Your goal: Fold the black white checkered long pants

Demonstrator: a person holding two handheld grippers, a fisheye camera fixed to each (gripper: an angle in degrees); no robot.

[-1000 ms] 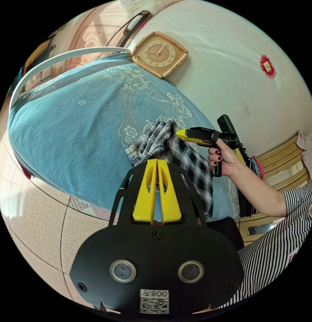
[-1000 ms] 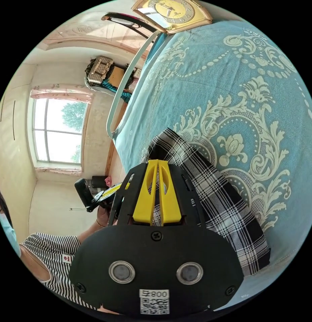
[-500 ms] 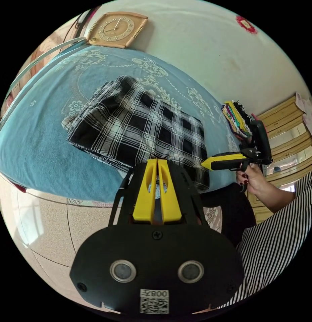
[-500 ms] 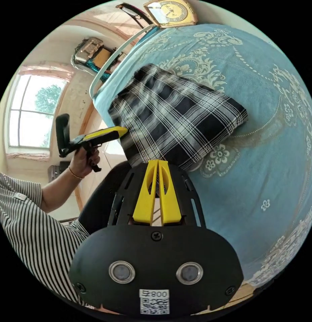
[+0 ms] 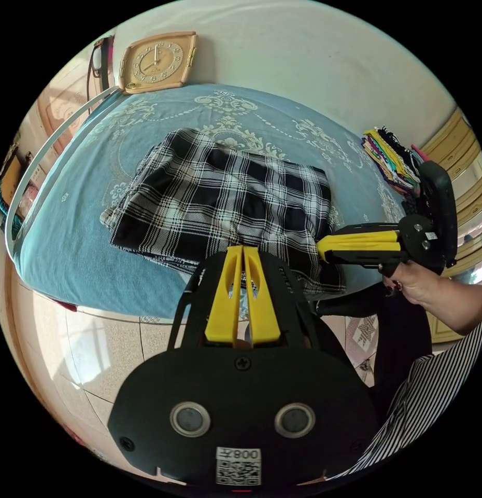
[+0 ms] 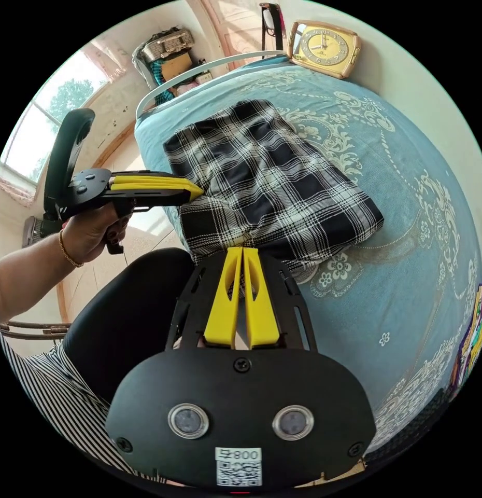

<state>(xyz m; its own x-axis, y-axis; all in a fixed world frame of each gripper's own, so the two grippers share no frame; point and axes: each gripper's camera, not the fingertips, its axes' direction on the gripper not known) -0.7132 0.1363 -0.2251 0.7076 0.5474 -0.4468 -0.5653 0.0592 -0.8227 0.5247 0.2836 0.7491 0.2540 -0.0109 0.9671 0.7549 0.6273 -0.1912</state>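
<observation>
Both tongs, left (image 5: 243, 249) and right (image 6: 243, 250), have their jaws together on nothing, held off the bed's (image 5: 75, 207) near edge, since your pants (image 5: 220, 202) lie there folded flat, apparently finished.

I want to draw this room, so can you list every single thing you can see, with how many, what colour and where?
checkered pants: one, black and white, folded flat on the bed near its front edge
bed cover: one, blue with pale flower patterns, spread over the bed
bed rail: one, white, curved round the far end of the bed
clock: one, tan with a gold face, leaning on the wall at the bed's far corner
stack of folded clothes: one, many colours, on the bed by the wooden drawers
window: one, bright, in the far wall
floor tiles: beige, below the bed
left tool: one, yellow jaws together, beside the pants
right tool: one, yellow jaws together, beside the pants
</observation>
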